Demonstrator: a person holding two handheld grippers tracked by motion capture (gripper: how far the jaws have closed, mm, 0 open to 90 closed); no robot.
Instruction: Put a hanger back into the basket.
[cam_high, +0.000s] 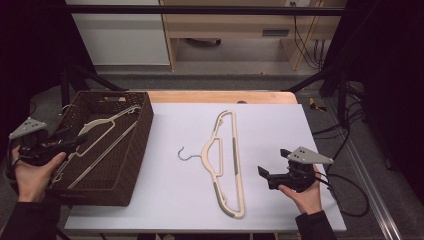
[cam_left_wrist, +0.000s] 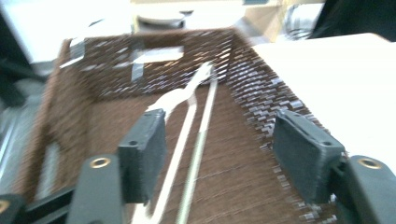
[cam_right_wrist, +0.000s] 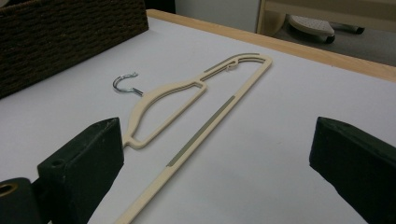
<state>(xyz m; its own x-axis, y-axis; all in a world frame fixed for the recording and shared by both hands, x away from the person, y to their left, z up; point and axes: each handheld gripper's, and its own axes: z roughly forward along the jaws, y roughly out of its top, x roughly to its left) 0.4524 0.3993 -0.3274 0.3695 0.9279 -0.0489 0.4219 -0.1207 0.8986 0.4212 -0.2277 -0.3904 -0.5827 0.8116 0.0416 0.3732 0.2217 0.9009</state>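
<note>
A cream hanger (cam_high: 100, 134) lies inside the dark woven basket (cam_high: 145, 131) at the table's left. My left gripper (cam_high: 75, 140) hovers over the basket's near-left part, open; in the left gripper view that hanger (cam_left_wrist: 187, 121) lies on the basket floor below the wide jaws of the left gripper (cam_left_wrist: 222, 121), apart from the pads. A second cream hanger (cam_high: 236, 160) with a metal hook (cam_high: 185, 155) lies flat on the white table top. My right gripper (cam_high: 272, 161) rests just right of it, open, nothing between its jaws. In the right gripper view this hanger (cam_right_wrist: 154, 99) lies ahead of the right gripper (cam_right_wrist: 217, 126).
The white table top (cam_high: 280, 125) has bare room right of the second hanger and behind it. A wooden strip (cam_high: 225, 96) runs along the far edge. The basket wall (cam_left_wrist: 261, 88) stands close to my left gripper's right jaw. Black frame bars and cables flank the table.
</note>
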